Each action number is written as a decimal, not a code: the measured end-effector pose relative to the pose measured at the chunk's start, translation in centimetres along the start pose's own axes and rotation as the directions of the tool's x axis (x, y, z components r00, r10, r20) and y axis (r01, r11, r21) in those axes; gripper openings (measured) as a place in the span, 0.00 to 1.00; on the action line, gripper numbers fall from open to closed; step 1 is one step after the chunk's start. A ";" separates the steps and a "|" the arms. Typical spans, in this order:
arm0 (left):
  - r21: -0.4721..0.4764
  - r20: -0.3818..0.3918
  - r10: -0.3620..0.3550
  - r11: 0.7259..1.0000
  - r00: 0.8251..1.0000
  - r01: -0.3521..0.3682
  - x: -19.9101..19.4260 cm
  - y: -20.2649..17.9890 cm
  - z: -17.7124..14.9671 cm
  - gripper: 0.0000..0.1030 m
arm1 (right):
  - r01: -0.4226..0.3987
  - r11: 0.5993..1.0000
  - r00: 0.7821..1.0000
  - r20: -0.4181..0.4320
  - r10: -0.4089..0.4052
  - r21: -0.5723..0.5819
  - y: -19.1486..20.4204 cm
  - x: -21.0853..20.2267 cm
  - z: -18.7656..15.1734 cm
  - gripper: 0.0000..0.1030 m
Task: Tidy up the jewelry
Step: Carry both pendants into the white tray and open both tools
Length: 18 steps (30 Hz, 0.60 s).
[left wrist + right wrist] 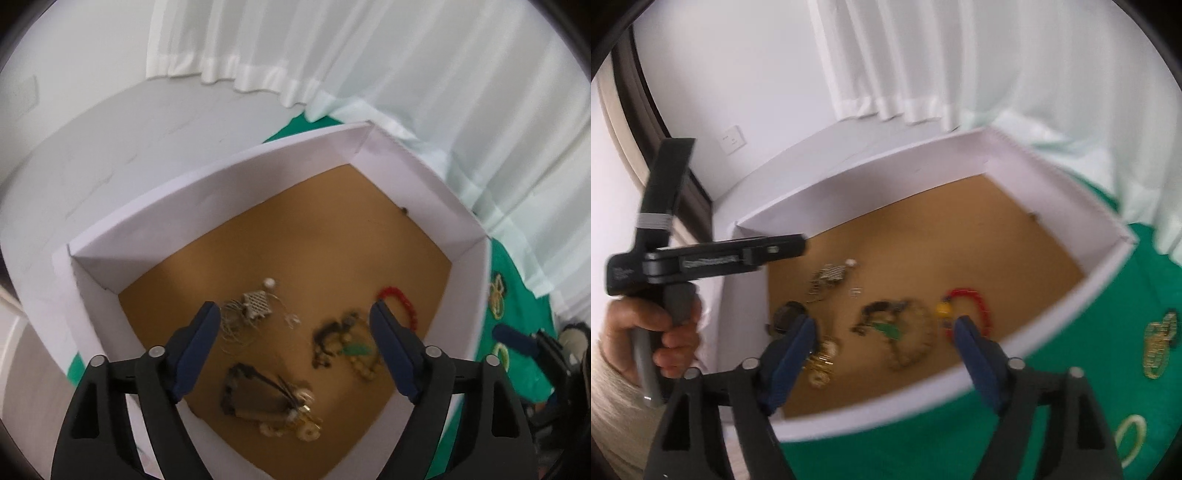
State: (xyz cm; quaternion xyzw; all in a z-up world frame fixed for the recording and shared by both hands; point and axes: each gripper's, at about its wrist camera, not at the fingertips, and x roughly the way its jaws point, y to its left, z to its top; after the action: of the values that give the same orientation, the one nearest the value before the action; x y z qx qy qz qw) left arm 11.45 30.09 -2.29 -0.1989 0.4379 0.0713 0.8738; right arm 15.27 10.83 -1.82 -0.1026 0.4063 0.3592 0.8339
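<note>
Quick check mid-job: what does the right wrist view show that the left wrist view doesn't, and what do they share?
Only the right wrist view: the person's hand gripping the left gripper's handle, a wall socket and a dark door frame.

Only the left wrist view: the black cord piece in full, and the right gripper's blue fingertip over the green cloth.

Both: the white box with its brown floor, the red bracelet, the green pendant beads, the silver piece, and open, empty jaws.
</note>
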 end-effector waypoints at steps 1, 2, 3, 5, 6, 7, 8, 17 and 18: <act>0.020 0.012 -0.009 1.000 1.000 0.009 -0.9 -1.1 -0.6 0.84 | 0.028 1.000 0.999 0.023 -0.028 -0.008 -0.6 -0.9 -0.8 0.78; 0.039 0.020 -0.020 0.999 1.000 0.019 -1.5 -2.1 -1.2 0.85 | 0.048 0.999 0.998 0.034 -0.048 -0.010 -1.1 -1.6 -1.6 0.78; 0.058 0.027 -0.032 0.998 0.999 0.030 -2.2 -3.0 -1.8 0.86 | 0.080 0.997 0.996 0.045 -0.080 -0.013 -1.9 -2.5 -2.8 0.78; 0.104 0.037 -0.069 0.992 0.997 0.065 -3.6 -5.4 -3.3 0.89 | 0.141 0.990 0.988 0.062 -0.139 -0.017 -3.6 -3.9 -5.2 0.78; 0.126 0.040 -0.091 0.988 0.995 0.085 -4.2 -6.5 -4.0 0.90 | 0.180 0.984 0.982 0.063 -0.178 -0.016 -4.5 -4.6 -6.6 0.78; 0.154 0.040 -0.116 0.982 0.992 0.109 -4.8 -8.0 -4.9 0.91 | 0.207 0.978 0.977 0.062 -0.206 -0.014 -5.3 -5.1 -7.7 0.78; 0.173 0.041 -0.132 0.977 0.990 0.123 -5.1 -9.0 -5.5 0.91 | 0.253 0.968 0.966 0.055 -0.252 0.001 -6.8 -5.9 -9.8 0.78; 0.361 -0.064 -0.281 0.888 0.958 0.285 -3.8 -19.7 -13.4 0.95 | 0.513 0.823 0.855 -0.058 -0.516 0.243 -17.9 -12.4 -23.9 0.78; 0.368 -0.090 -0.278 0.883 0.956 0.292 -2.8 -20.7 -14.1 0.95 | 0.539 0.797 0.837 -0.067 -0.543 0.272 -19.0 -13.2 -25.0 0.78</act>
State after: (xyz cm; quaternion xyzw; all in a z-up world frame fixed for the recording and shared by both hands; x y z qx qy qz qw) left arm 5.54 5.65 -1.71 -0.0907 0.4244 -0.1468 0.8889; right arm 7.72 -21.21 -10.45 -0.0928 0.4005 0.0458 0.9105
